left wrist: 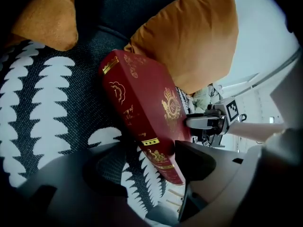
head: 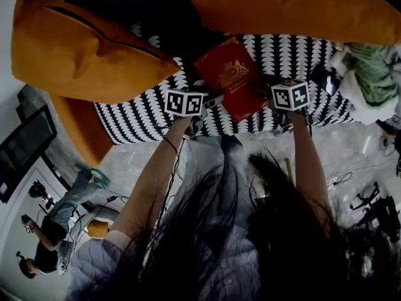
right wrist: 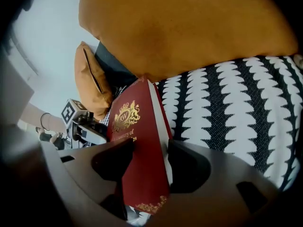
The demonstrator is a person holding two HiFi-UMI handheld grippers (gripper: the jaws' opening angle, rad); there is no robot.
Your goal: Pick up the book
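Observation:
A dark red book (head: 232, 77) with gold print lies on the black-and-white patterned seat (head: 135, 118). My left gripper (head: 207, 102) is at its left edge and my right gripper (head: 267, 98) at its right edge. In the left gripper view the book (left wrist: 142, 103) stands between the open jaws of the left gripper (left wrist: 142, 162); patterned cloth shows between the left jaw and the spine. In the right gripper view the book (right wrist: 137, 141) sits between the wide jaws of the right gripper (right wrist: 144, 162), both pads close to it, not clamping. Each view shows the other gripper beyond the book.
Big orange cushions (head: 81, 49) (head: 301, 5) border the seat at left and back. A heap of green and white cloth (head: 369, 74) lies at the right. A person (head: 56, 231) with camera gear sits on the floor at lower left; cables (head: 341, 179) lie on the floor at the right.

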